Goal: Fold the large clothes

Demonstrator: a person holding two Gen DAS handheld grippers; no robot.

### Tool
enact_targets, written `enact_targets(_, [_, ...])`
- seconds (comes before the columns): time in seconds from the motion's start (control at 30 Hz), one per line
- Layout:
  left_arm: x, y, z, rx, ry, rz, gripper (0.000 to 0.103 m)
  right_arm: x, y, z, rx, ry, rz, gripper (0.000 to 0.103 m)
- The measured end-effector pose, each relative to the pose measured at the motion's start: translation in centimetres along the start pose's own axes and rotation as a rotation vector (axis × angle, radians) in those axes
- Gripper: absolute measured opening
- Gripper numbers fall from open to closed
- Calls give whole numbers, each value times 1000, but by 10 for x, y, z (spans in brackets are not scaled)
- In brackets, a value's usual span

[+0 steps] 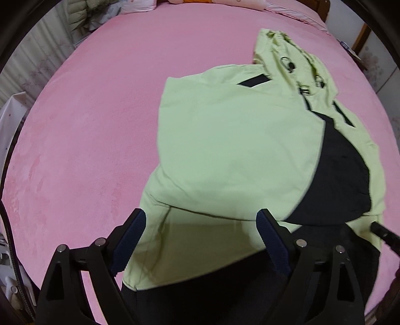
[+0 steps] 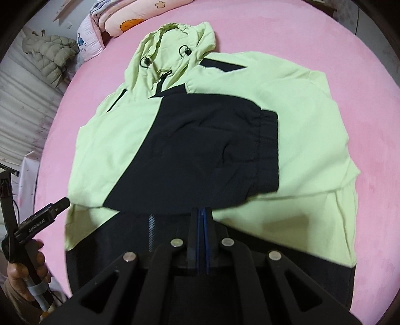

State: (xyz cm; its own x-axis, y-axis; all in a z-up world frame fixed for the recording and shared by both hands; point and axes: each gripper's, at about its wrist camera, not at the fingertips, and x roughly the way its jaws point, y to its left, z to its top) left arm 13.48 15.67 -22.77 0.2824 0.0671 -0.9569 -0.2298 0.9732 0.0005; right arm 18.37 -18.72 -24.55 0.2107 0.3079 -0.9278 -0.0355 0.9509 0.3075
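Observation:
A light green hooded jacket (image 1: 232,140) with dark navy panels lies on the pink bed, also in the right wrist view (image 2: 120,140). Its hood (image 2: 172,47) points to the far end. Both sleeves are folded in across the body, the navy sleeve (image 2: 215,150) on top. My left gripper (image 1: 202,225) is open, its fingers spread over the jacket's near green part without holding it. My right gripper (image 2: 202,212) is shut, its tips at the near edge of the navy sleeve; I see no cloth between the pads. The left gripper's tip also shows in the right wrist view (image 2: 61,203).
The pink bed sheet (image 1: 100,112) surrounds the jacket with free room on the left. Folded quilts and pillows (image 2: 120,17) lie at the head of the bed. A grey puffer coat (image 2: 50,55) hangs by the curtain. White furniture (image 1: 12,120) stands beside the bed.

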Motion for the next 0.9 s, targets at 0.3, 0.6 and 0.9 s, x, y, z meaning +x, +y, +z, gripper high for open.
enact_targets(0.3, [-64, -16, 41, 53, -28, -125, 103, -52, 15, 18, -51, 31, 21, 3])
enact_targets(0.6, [-128, -37, 150, 89, -163, -187, 102, -142, 31, 118, -154, -159, -31, 3])
enact_targets(0.9, [-103, -61, 276, 63, -219, -186, 102, -148, 43, 243, -125, -282, 5, 3])
